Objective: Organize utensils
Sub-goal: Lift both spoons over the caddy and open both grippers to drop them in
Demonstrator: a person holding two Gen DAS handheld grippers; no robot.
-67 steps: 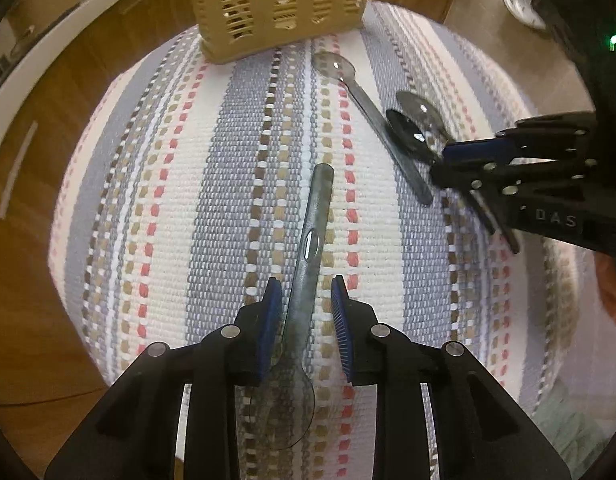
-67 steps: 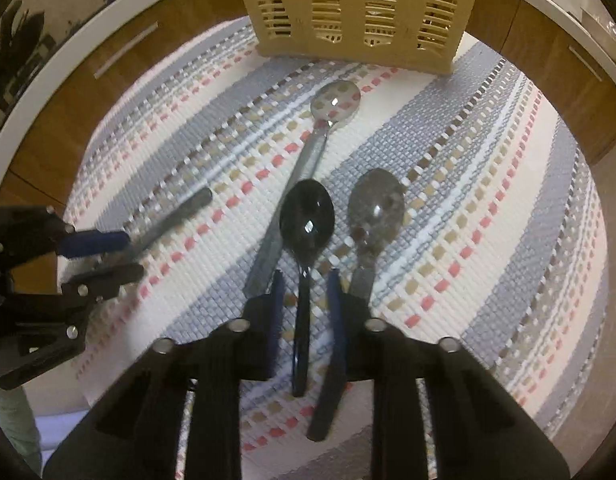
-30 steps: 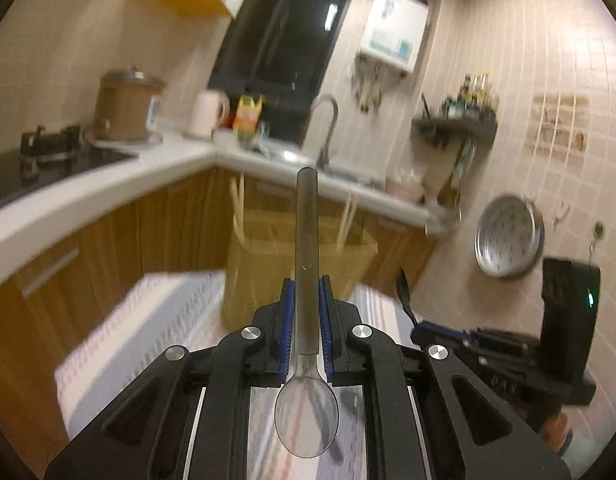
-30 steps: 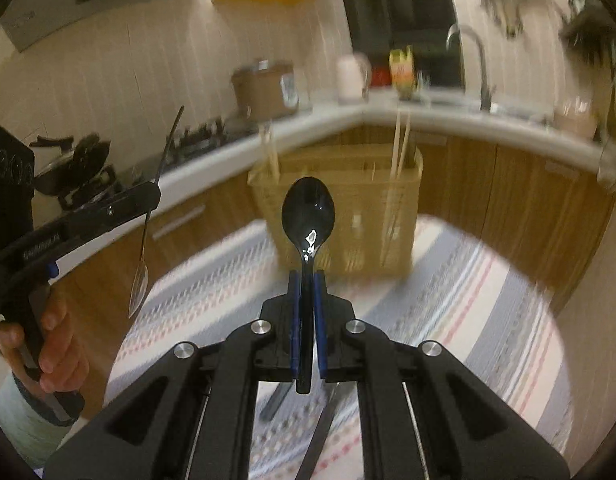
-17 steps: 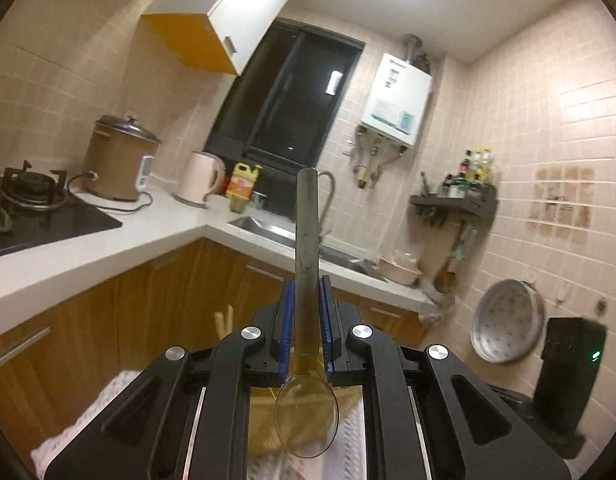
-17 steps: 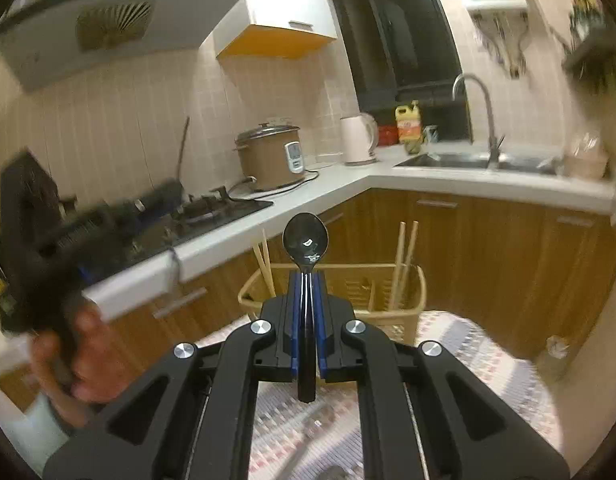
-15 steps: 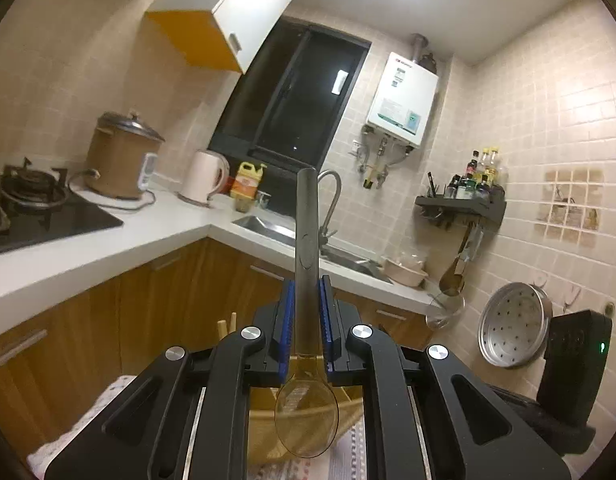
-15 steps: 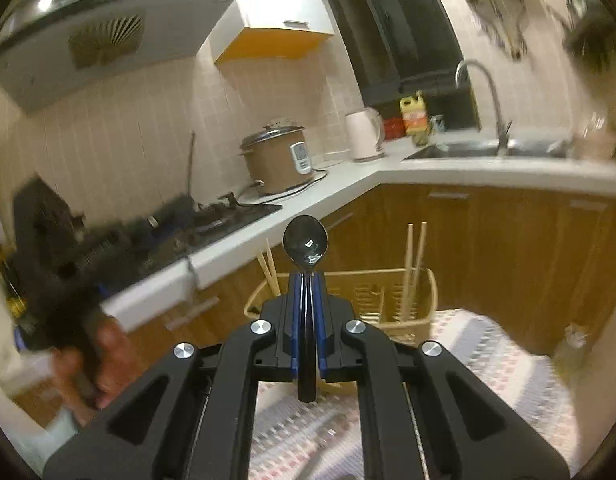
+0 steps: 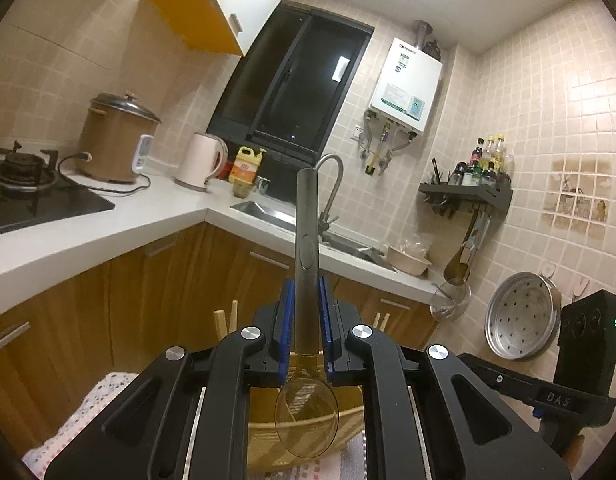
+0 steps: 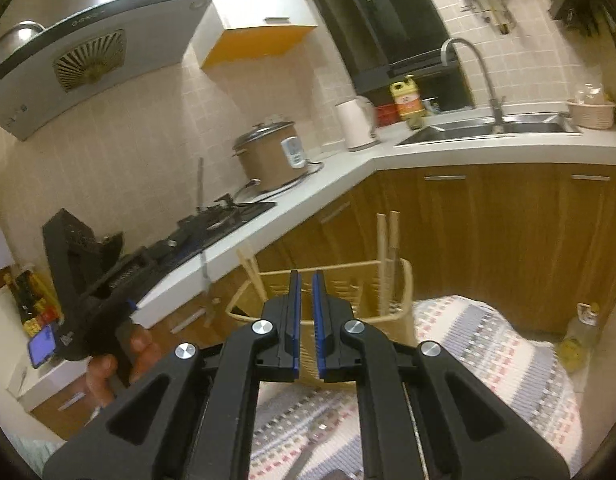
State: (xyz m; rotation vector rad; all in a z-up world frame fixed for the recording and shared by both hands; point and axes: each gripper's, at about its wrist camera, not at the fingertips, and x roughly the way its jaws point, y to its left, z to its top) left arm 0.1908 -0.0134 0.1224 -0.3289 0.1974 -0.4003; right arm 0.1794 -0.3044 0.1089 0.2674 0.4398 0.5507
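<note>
My left gripper [image 9: 307, 320] is shut on a grey-handled spoon [image 9: 307, 232]. The handle points up and away, and the clear bowl hangs toward the camera. Below and behind it stands the tan slotted basket [image 9: 348, 420], holding chopsticks [image 9: 228, 320]. My right gripper [image 10: 304, 308] hovers in front of the basket [image 10: 392, 304] with its blue pads nearly together and nothing visible between them. No black spoon shows in this view. A hand [image 10: 104, 372] holds the left gripper at the left, with its spoon handle [image 10: 202, 216] upright.
The striped cloth [image 10: 488, 360] lies under the basket, and a utensil [image 10: 308, 452] rests on it near the bottom edge. Wooden cabinets and a white counter [image 10: 508, 152] with a sink stand behind. The right gripper's body [image 9: 560, 398] is at the right.
Both grippers have risen off the cloth and now face the kitchen wall. The left still grips its spoon. The black spoon upright in the right pads half a second ago is gone from view.
</note>
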